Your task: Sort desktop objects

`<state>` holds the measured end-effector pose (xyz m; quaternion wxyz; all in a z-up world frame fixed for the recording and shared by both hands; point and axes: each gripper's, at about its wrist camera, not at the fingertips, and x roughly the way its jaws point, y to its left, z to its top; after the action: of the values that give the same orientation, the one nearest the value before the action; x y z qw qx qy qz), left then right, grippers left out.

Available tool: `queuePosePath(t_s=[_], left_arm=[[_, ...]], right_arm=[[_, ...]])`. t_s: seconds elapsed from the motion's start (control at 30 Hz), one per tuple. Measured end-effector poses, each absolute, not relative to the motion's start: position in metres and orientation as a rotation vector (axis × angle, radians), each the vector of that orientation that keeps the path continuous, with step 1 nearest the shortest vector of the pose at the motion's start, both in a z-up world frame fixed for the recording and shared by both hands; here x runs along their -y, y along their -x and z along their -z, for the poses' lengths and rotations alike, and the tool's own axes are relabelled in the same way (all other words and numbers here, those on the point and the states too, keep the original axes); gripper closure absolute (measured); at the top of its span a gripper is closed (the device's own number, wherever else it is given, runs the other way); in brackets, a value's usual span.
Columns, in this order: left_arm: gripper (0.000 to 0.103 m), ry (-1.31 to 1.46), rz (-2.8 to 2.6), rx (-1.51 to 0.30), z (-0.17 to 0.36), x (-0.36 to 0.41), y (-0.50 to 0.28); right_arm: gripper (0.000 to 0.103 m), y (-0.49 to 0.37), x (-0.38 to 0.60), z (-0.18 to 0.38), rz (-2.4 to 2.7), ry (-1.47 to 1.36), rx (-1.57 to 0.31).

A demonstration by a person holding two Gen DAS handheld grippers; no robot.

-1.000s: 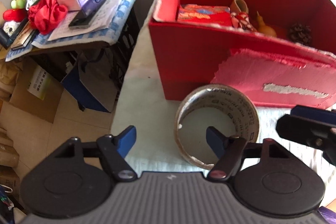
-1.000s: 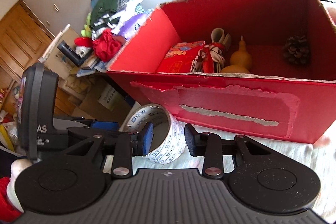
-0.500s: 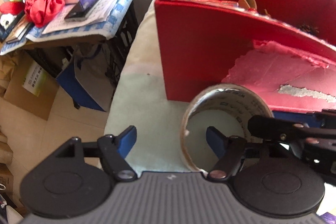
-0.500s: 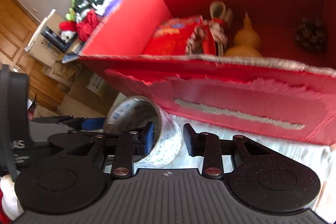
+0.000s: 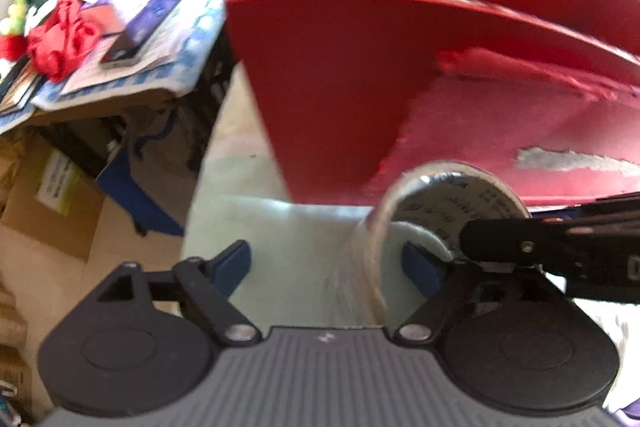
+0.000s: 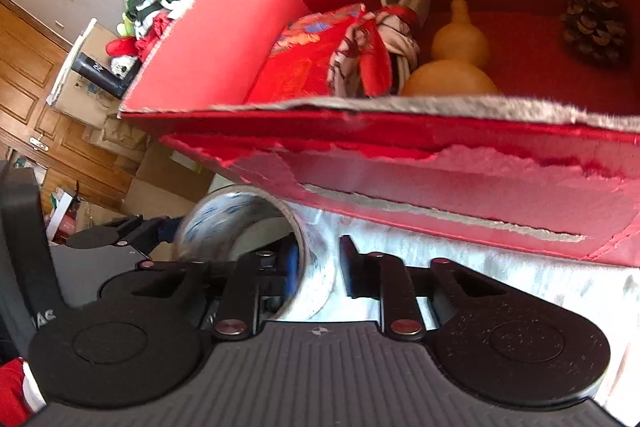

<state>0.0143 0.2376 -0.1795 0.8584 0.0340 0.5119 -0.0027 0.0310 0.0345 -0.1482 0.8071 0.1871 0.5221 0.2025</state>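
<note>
The red box [image 6: 460, 187] now fills more of both views than a second ago and sits closer ahead of each gripper, tilted in frame; the left wrist view has dropped, so the box's contents are almost hidden behind its front wall there. From the right wrist view, a red cloth bundle [image 6: 320, 63], a gourd [image 6: 456, 67] and a pine cone [image 6: 596, 27] lie inside. The tape roll [image 6: 280, 251] stands on edge on the white-covered bench [image 5: 296, 251], just before the box. The right gripper [image 6: 320, 263] is partly open, its left finger inside the roll's hole, its right finger outside the wall; firm contact cannot be confirmed. The left gripper [image 5: 326, 263] is wide open and holds nothing, the roll's near rim between its fingers, toward its right finger.
</note>
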Motion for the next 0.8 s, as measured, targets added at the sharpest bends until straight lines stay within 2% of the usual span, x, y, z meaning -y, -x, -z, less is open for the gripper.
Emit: queuePosePath(t_s=[0.1,0.23,0.4,0.53,0.57,0.67,0.73,0.8], left_arm=[[0.017,-0.101,0.014,-1.054,0.179,-0.232,-0.014],[0.016,-0.102,0.018,-1.079,0.179,-0.231,-0.019],[0.006,-0.127,-0.021,-1.102,0.179,-0.228,-0.023],[0.003,-0.159,-0.051,-1.127,0.178,-0.225,-0.024],[0.006,-0.181,-0.044,-1.121,0.177,-0.222,-0.023],[0.027,-0.225,-0.022,-1.088,0.171,-0.213,-0.015],[0.035,-0.245,-0.016,-1.071,0.167,-0.208,-0.013],[0.054,-0.249,-0.009,-1.067,0.165,-0.206,-0.011]], right_arm=[[0.091,-0.032,-0.034,0.148,-0.448,-0.398,-1.113],[0.091,-0.033,-0.033,0.148,-0.454,-0.394,-1.111],[0.09,-0.032,-0.031,0.148,-0.45,-0.396,-1.106],[0.09,-0.031,-0.03,0.147,-0.45,-0.393,-1.103],[0.09,-0.031,-0.03,0.147,-0.448,-0.39,-1.103],[0.09,-0.03,-0.026,0.147,-0.435,-0.399,-1.102],[0.09,-0.029,-0.023,0.147,-0.428,-0.409,-1.1],[0.09,-0.027,-0.022,0.147,-0.424,-0.412,-1.097]])
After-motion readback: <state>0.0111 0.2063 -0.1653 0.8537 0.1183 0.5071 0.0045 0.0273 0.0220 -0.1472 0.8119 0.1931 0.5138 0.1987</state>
